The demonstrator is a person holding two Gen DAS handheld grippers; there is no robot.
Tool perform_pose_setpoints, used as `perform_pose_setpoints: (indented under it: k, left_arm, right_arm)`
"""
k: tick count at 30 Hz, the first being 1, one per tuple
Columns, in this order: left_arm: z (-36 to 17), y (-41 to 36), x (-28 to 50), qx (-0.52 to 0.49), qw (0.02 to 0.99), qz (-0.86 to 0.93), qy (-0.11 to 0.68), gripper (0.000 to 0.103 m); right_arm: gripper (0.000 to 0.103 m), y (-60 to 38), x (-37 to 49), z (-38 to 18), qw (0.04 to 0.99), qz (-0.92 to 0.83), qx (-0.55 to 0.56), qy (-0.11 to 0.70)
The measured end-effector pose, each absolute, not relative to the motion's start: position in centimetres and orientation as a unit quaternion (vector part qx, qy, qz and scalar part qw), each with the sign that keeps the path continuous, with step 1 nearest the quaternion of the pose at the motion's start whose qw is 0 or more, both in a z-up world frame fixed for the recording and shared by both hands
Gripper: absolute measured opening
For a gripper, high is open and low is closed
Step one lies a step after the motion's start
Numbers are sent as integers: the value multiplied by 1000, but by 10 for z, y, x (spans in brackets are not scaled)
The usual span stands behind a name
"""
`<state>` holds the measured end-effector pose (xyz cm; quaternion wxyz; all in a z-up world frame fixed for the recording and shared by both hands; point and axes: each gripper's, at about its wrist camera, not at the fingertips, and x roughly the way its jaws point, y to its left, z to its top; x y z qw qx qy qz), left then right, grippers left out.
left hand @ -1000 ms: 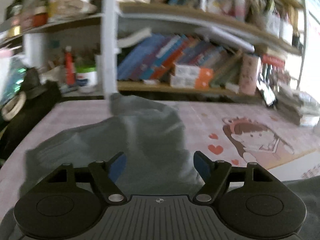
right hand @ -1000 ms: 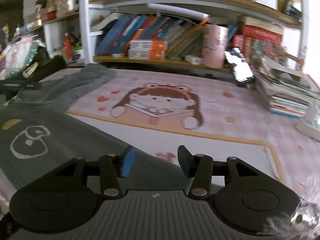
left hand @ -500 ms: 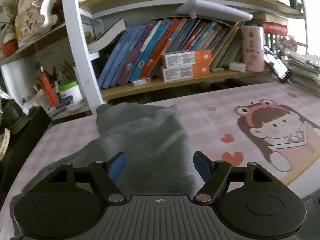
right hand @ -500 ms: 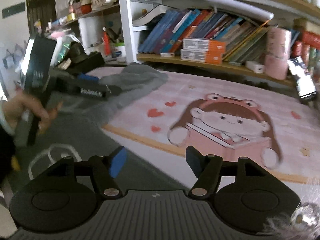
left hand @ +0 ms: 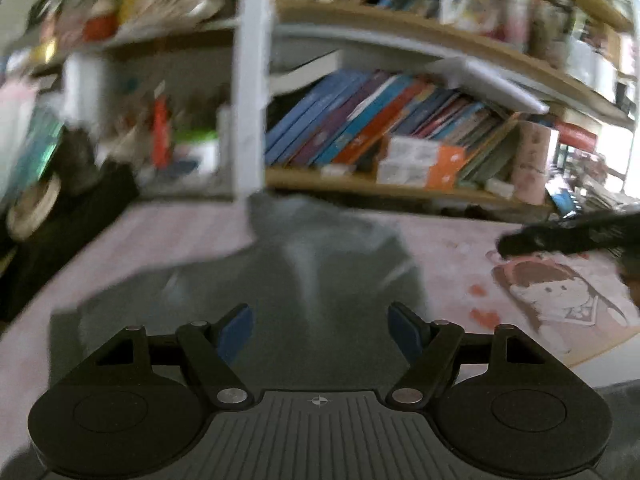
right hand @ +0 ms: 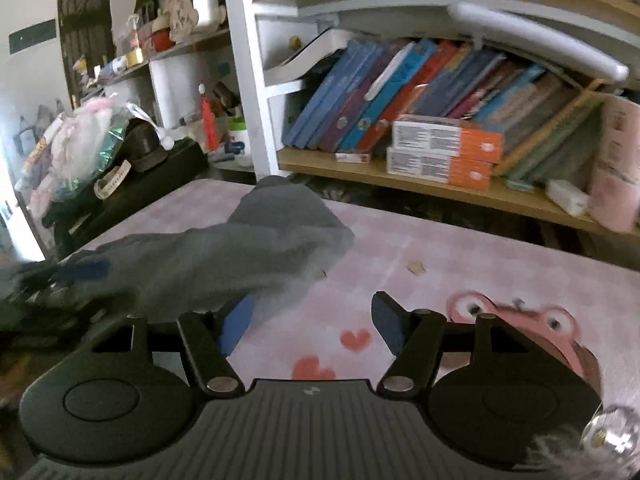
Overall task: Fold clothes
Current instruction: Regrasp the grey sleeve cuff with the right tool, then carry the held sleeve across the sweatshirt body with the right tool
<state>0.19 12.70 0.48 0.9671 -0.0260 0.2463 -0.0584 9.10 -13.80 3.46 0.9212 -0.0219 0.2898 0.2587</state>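
Your left gripper [left hand: 320,330] hovered released over the grey garment [left hand: 288,292] at the frame's centre; your right gripper [right hand: 308,320] gaped empty, the garment [right hand: 248,256] lying centre-left on the pink mat [right hand: 440,260]

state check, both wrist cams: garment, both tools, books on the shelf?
grey garment: lying rumpled on the pink mat, not folded flat, held by neither tool
left tool: open, nothing between the pads, above the garment
right tool: open, nothing between the pads; garment edge beside its left pad
books: leaning on the shelf
two orange boxes: stacked
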Motion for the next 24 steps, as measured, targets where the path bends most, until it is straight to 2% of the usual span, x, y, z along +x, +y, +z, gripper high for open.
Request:
perform_pose_setpoints:
  k: [4, 6, 8, 13, 17, 19, 20, 21, 24]
  left_arm:
    - [-4, 152, 1, -75, 963, -20, 260, 77]
    - [-4, 161, -2, -101, 962, -21, 254, 80]
    - [-4, 162, -5, -104, 962, -18, 250, 89]
    - [-10, 169, -17, -108, 960, -20, 257, 93]
    - [-11, 171, -23, -107, 961, -11, 256, 96]
    - [-12, 170, -22, -105, 960, -12, 261, 97]
    - [-13, 170, -21, -104, 959, -11, 263, 97]
    - [-13, 171, -21, -105, 958, -11, 266, 97]
    - [-13, 174, -22, -114, 958, -8, 263, 99]
  right_arm:
    - [62, -107, 134, 11, 920, 236, -32, 310]
    - [60, -98, 154, 3, 919, 229, -11, 322]
    - [58, -92, 172, -2, 915, 223, 23, 335]
    - [51, -79, 198, -9, 907, 215, 55, 357]
    - [39, -70, 204, -18, 905, 198, 56, 371]
    - [27, -69, 203, -18, 905, 198, 54, 372]
    - [16, -68, 203, -17, 905, 199, 52, 373]
    - [11, -69, 202, -14, 904, 203, 54, 371]
    - [9, -69, 190, 4, 914, 211, 51, 342]
